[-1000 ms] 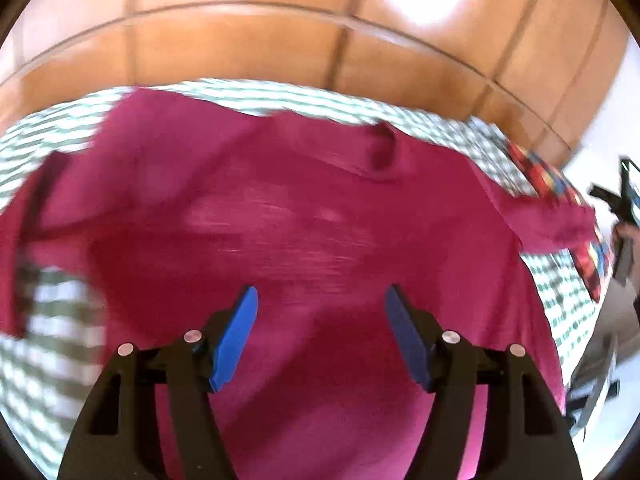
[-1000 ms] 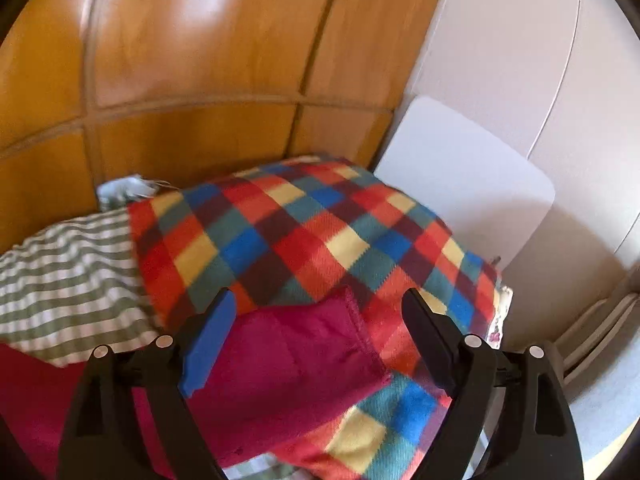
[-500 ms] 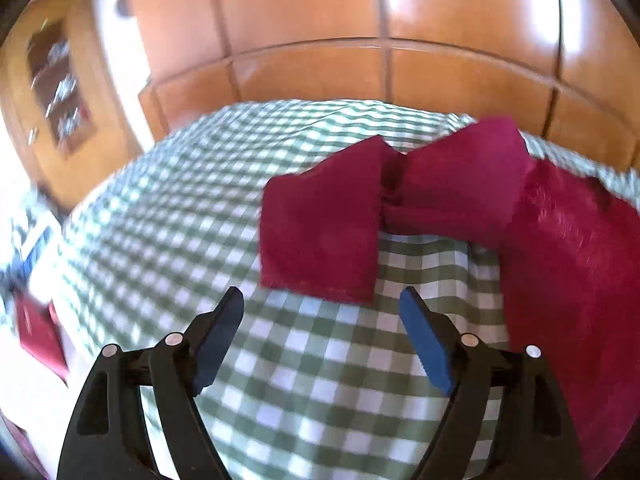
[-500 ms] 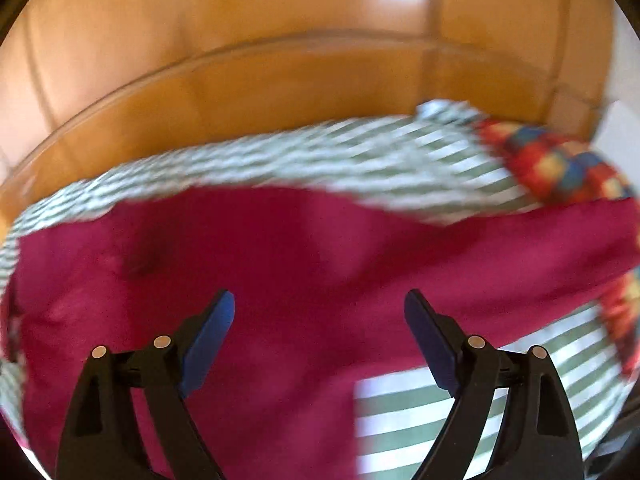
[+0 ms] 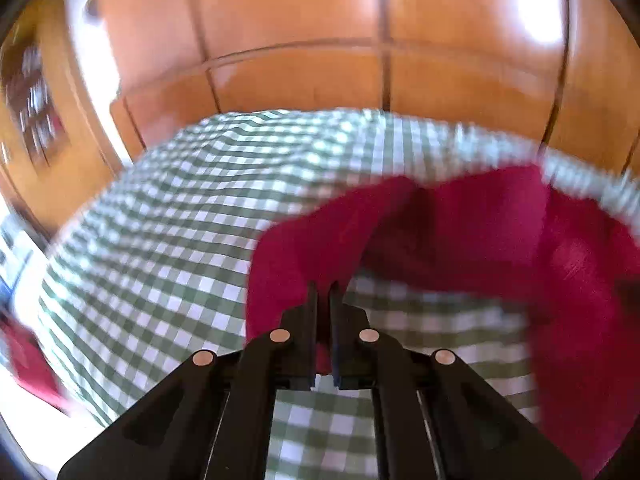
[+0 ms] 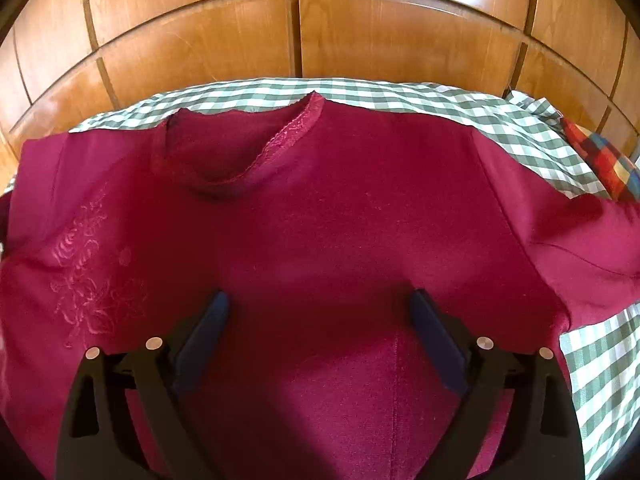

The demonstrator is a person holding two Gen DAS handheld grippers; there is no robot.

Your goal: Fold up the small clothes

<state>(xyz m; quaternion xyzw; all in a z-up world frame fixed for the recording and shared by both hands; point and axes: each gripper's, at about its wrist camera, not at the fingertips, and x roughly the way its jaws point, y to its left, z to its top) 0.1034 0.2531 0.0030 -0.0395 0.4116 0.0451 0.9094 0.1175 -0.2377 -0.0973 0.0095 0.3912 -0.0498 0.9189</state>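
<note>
The left gripper point(image 5: 323, 292) has just closed and pinches the sleeve end of the red shirt point(image 6: 320, 220), which lies spread on the checked bedspread point(image 5: 160, 240) near its far edge. Half a second ago that sleeve lay ahead of spread fingers. The right gripper point(image 6: 318, 304), fingers spread wider, hovers over the shirt's middle, gripping nothing.

Matt cloth shirt point(image 6: 320, 240), glossy wood panelling point(image 6: 200, 40)

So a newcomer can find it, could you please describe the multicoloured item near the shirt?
Start at the green-checked bedcover below the wooden panels. At its far right edge, past the crimson shirt, lies a plaid cloth. Its red, blue and yellow squares set it apart.
</note>
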